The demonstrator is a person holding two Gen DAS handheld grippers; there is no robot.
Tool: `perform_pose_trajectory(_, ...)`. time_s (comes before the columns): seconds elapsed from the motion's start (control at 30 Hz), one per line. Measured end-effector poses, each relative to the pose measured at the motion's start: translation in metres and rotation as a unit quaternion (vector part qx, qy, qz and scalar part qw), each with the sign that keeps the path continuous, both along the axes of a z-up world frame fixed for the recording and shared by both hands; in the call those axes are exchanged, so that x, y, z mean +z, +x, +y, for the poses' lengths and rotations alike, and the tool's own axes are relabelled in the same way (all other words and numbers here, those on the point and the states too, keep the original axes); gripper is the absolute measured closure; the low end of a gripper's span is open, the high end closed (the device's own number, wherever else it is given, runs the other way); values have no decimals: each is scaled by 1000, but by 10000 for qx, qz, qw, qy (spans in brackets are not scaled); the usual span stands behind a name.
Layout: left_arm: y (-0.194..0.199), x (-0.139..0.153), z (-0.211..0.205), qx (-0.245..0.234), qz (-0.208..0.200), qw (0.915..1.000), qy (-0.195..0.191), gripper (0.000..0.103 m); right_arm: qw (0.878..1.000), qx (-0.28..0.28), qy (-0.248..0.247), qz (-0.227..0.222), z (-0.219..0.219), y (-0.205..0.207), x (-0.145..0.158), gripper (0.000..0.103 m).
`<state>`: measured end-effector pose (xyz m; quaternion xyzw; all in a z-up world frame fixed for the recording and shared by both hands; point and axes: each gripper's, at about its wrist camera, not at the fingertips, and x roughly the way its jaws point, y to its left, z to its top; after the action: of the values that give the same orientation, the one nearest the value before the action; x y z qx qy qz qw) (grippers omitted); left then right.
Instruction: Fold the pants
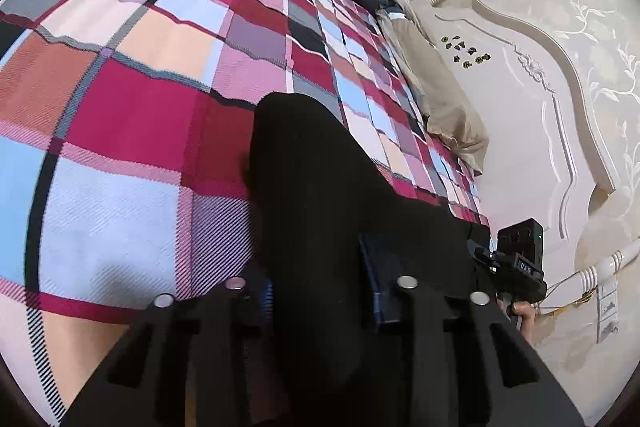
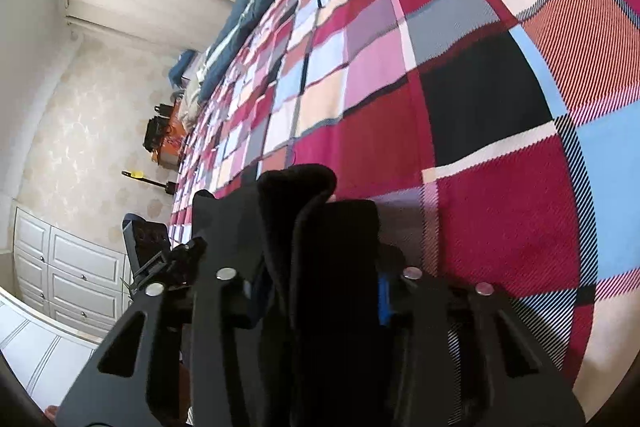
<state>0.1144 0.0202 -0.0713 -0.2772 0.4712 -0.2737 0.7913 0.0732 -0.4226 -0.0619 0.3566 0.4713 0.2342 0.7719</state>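
Note:
The black pants (image 1: pixel 304 163) lie bunched on the plaid bedspread (image 1: pixel 132 115) and run up between my left gripper's fingers. My left gripper (image 1: pixel 316 283) is shut on that cloth, its blue pads pressed against both sides. In the right wrist view a thick fold of the same black pants (image 2: pixel 296 187) stands up between the fingers, and my right gripper (image 2: pixel 316 291) is shut on it. The right gripper (image 1: pixel 520 267) also shows at the pants' far end in the left view, and the left gripper (image 2: pixel 168 259) shows at the left of the right view. Both hold the cloth just above the bed.
A white carved headboard (image 1: pixel 532 99) and a beige pillow (image 1: pixel 448 107) are at one end of the bed. A dark blue quilt (image 2: pixel 256 3) lies along the far side. White cabinets (image 2: pixel 72 279) stand by the wall. The plaid bedspread (image 2: pixel 480 107) stretches ahead.

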Motion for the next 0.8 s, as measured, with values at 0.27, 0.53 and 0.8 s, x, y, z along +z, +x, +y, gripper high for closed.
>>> perform_pose_trajectory(0.27,17,11,8,151,-141,9991,380,76,9998,105,0,-191,23,20,12,70)
perform_pose_trajectory(0.53,44,12,44,420,-36,9980,465,76,9994,180,249,-141,52,54,3,70)
perform_pose_trajectory(0.8,79,23,51,494,-242,9948,851,76,9994,140,219,-225,64,95,7,71)
